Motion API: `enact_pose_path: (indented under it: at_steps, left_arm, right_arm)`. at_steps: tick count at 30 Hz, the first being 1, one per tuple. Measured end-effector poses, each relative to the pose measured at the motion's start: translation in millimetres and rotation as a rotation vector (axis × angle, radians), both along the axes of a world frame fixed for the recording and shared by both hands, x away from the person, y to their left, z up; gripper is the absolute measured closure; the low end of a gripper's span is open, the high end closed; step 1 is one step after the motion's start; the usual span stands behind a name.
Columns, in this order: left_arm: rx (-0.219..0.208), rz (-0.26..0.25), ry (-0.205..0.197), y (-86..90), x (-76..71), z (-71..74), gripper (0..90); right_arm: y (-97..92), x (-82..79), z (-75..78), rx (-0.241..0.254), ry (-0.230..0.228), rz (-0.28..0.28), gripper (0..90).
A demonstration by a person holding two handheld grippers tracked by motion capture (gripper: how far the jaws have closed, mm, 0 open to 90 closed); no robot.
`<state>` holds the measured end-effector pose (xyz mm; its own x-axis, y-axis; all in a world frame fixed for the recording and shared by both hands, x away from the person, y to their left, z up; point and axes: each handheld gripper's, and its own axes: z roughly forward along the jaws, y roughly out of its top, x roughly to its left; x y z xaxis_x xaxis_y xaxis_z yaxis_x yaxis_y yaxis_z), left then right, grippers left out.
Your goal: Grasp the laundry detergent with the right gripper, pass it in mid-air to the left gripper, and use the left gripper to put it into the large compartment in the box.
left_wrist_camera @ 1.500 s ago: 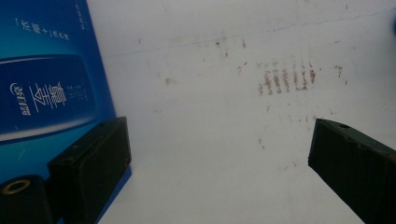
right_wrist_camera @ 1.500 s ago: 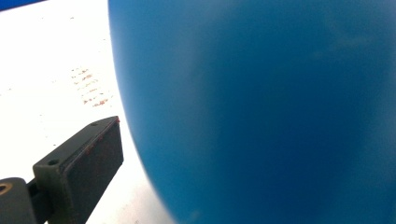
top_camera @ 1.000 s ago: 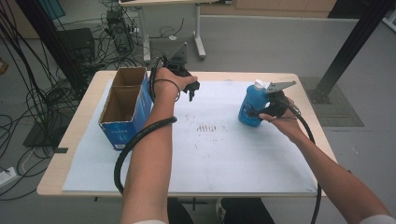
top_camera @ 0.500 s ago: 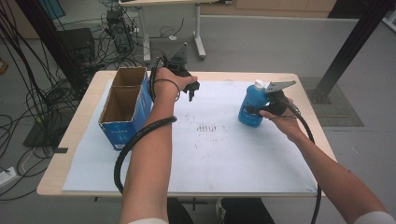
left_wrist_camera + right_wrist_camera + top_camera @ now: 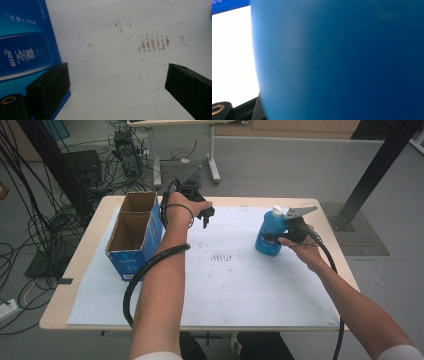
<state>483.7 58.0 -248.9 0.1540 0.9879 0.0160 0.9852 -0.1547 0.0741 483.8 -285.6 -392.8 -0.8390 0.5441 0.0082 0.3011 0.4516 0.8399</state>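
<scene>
High view, blue bottle point(image 5: 270, 235) upright, right gripper point(image 5: 283, 233) fingers just closing (around it)

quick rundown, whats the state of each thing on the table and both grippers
blue bottle: upright on the white sheet, white cap on, held at its side
right gripper: its jaws have just been closing, shut on the blue bottle
left gripper: open, nothing between its fingers, beside the box
cardboard box: upright, top open, two compartments, nothing seen inside
white sheet: flat on the table, smudged with brown marks near the middle
</scene>
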Motion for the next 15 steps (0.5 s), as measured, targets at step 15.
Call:
enact_pose_path:
  at_steps: [15]
  left_arm:
    - [0.002,0.0,-0.001,-1.8,0.9,-0.4,6.3]
  right_arm:
    - [-1.5,1.8,-1.0,0.014,0.008,0.013,42.5]
